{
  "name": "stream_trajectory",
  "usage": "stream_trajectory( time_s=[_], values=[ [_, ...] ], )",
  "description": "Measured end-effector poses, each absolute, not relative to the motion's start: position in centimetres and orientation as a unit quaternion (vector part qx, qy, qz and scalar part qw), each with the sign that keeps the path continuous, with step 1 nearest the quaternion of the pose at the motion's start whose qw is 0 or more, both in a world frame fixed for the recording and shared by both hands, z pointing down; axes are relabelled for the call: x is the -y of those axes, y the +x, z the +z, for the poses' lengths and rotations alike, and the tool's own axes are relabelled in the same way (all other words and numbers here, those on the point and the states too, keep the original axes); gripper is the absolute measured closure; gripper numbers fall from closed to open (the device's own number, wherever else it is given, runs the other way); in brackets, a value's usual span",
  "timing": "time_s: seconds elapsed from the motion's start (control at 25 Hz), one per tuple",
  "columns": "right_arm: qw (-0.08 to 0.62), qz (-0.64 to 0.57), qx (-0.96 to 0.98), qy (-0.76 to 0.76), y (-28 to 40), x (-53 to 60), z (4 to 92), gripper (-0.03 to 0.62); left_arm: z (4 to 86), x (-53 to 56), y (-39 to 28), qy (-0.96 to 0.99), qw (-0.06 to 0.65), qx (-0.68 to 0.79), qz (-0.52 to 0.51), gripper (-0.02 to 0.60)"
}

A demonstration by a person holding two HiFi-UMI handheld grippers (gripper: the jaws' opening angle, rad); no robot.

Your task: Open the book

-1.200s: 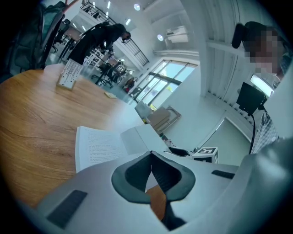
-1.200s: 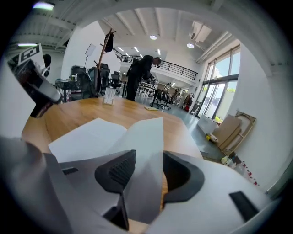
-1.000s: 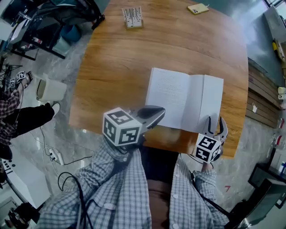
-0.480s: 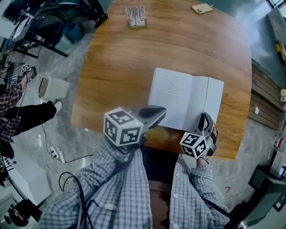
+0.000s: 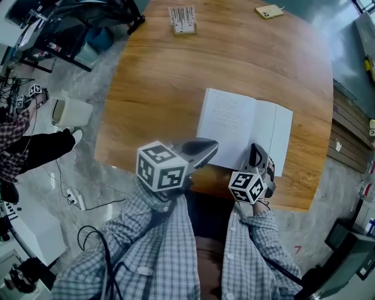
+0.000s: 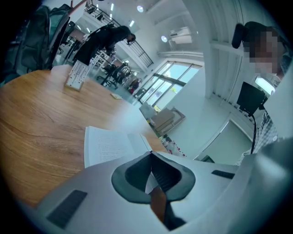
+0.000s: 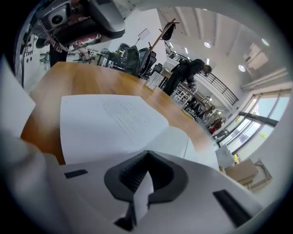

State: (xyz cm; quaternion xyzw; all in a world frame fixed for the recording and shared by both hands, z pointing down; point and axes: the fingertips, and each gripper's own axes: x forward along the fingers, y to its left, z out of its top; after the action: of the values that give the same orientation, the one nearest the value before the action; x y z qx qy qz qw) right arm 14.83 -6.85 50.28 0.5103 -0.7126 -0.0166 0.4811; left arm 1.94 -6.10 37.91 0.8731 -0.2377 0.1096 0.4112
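Lying open and flat on the wooden counter point(image 5: 164, 88), the book point(image 5: 243, 126) sits toward the person's right, its near edge close to the counter's front rim. Both pages face up: the left one carries faint lines of writing and the right one looks blank.

The right tool point(image 5: 256, 151) points down at the book's near edge, close to the fold between the pages. Seen from its own view, the right tool point(image 7: 147, 153) is clenched, its dark pads meeting at the tip. A white sliver shows in the gap below the tip, and whether that is a nipped page or just the book point(image 7: 114, 123) lying beneath is unclear.

The left tool point(image 5: 212, 146) hangs over the counter's front rim, near the book's near left corner. In its own view the left tool point(image 6: 151, 155) is clenched on nothing, with the book point(image 6: 107, 146) beyond it.

At the counter's far side stand a small slotted rack point(image 5: 183, 19) and a yellow phone point(image 5: 269, 11), well apart from the book. On the floor to the left are a white bin point(image 5: 69, 112) and loose cables point(image 5: 70, 202).
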Motion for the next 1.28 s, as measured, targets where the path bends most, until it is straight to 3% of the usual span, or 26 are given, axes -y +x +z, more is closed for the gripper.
stream_trajectory(
  time_s=[0.36,0.64,1.28],
  values=[
    [0.426,0.071,0.720,0.543,15.3,7.1,51.5,0.576,37.9,6.1,1.2,0.871,0.412,0.248,0.103,0.571],
    [0.395,0.053,0.730,0.555,15.0,7.0,50.4,0.576,36.3,7.1,0.5,0.880,0.382,0.278,0.054,0.571],
    [0.170,0.105,0.755,0.625,16.0,9.0,40.0,0.576,32.2,9.7,-0.1,0.891,0.320,0.322,-0.024,0.571]
  ],
)
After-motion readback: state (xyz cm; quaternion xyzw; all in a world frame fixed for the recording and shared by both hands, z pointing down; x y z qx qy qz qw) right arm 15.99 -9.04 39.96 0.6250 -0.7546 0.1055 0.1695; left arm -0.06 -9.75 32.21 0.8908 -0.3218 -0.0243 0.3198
